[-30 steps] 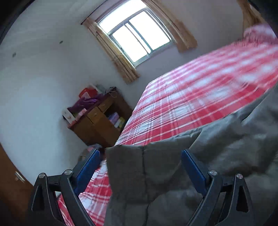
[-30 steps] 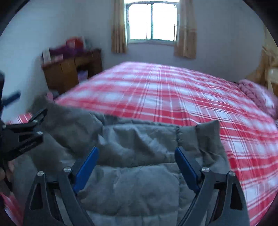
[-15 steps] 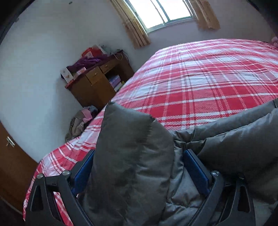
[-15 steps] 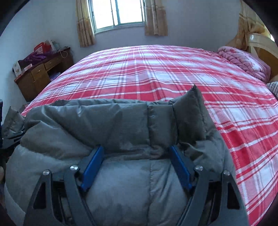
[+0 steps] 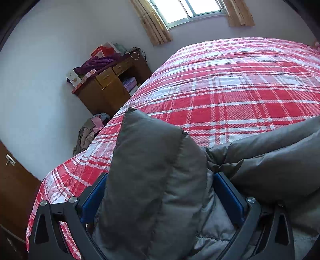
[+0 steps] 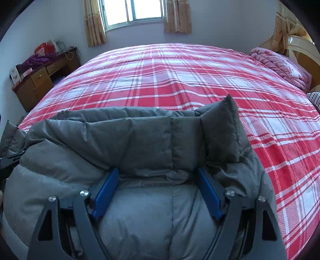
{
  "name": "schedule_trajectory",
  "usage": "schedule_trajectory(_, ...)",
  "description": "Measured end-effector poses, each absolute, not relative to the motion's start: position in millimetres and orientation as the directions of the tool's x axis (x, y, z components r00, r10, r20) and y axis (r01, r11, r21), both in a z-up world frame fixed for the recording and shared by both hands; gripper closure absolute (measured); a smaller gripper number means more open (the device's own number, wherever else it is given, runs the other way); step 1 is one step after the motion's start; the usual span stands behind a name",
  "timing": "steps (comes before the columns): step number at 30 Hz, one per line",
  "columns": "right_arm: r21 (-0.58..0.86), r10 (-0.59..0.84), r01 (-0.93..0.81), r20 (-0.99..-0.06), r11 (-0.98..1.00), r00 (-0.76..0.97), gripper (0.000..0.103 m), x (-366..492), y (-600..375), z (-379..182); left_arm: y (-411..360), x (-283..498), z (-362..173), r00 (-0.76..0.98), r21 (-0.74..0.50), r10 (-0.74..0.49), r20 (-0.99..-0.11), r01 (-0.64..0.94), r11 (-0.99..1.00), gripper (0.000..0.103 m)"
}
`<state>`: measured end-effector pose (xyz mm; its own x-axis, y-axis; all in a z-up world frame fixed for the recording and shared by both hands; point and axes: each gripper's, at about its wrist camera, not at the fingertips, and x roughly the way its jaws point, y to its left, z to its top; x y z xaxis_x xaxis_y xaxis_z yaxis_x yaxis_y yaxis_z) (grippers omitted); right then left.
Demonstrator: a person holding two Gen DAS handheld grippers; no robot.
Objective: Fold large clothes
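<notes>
A grey padded jacket [image 6: 140, 144] lies bunched at the near edge of a bed with a red and white plaid cover [image 6: 180, 76]. My right gripper [image 6: 158, 180] is shut on a thick fold of the jacket, whose corner stands up at the right. My left gripper [image 5: 160, 186] is shut on the jacket's other end [image 5: 152, 170], a padded flap sticking up between its blue pads [image 5: 230, 198]. The jacket spreads to the right in the left wrist view. Both grippers are low over the bed's near edge.
A wooden desk [image 5: 108, 90] with boxes and purple cloth stands at the left wall under a curtained window [image 6: 134, 12]. A clothes heap [image 5: 90, 132] lies on the floor by the bed. A pink quilt [image 6: 280, 66] and a headboard are at the far right.
Both grippers have come down and forward with the jacket, from held up in the air to low over the bed. The jacket now bunches on the cover.
</notes>
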<state>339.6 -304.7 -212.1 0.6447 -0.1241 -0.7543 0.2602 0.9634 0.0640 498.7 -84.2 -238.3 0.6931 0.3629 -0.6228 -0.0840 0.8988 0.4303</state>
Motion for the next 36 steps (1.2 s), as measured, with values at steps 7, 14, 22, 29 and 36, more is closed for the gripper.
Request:
schedule_trajectory(7, 0.036, -0.143, 0.263, -0.765, 0.964, 0.629, 0.020, 344.0, -303.1, -213.8, -83.1, 499.8, -238.7, 0.690, 0.427, 0.361, -0.627, -0.084, 0.900, 0.001)
schedule_trajectory(14, 0.017, -0.156, 0.265, -0.771, 0.964, 0.617, 0.019, 347.2, -301.1, -215.1, -83.6, 500.4, -239.4, 0.690, 0.427, 0.362, -0.627, -0.084, 0.900, 0.001)
schedule_trajectory(22, -0.009, -0.177, 0.269, -0.774, 0.963, 0.608, 0.019, 348.2, -298.4, -216.2, -83.3, 500.1, -239.7, 0.692, 0.434, 0.368, -0.621, -0.087, 0.897, 0.001)
schedule_trajectory(29, -0.025, -0.191, 0.273, -0.776, 0.962, 0.602, 0.018, 349.0, -296.8, -216.8, -98.1, 498.7, -234.5, 0.703, 0.542, 0.428, -0.568, -0.071, 0.837, 0.001)
schedule_trajectory(36, -0.013, -0.198, 0.300, -0.779, 0.954, 0.595, 0.017, 340.8, -290.0, -184.9, -66.6, 438.4, -163.9, 0.780, 0.462, 0.302, -0.549, -0.019, 0.887, 0.001)
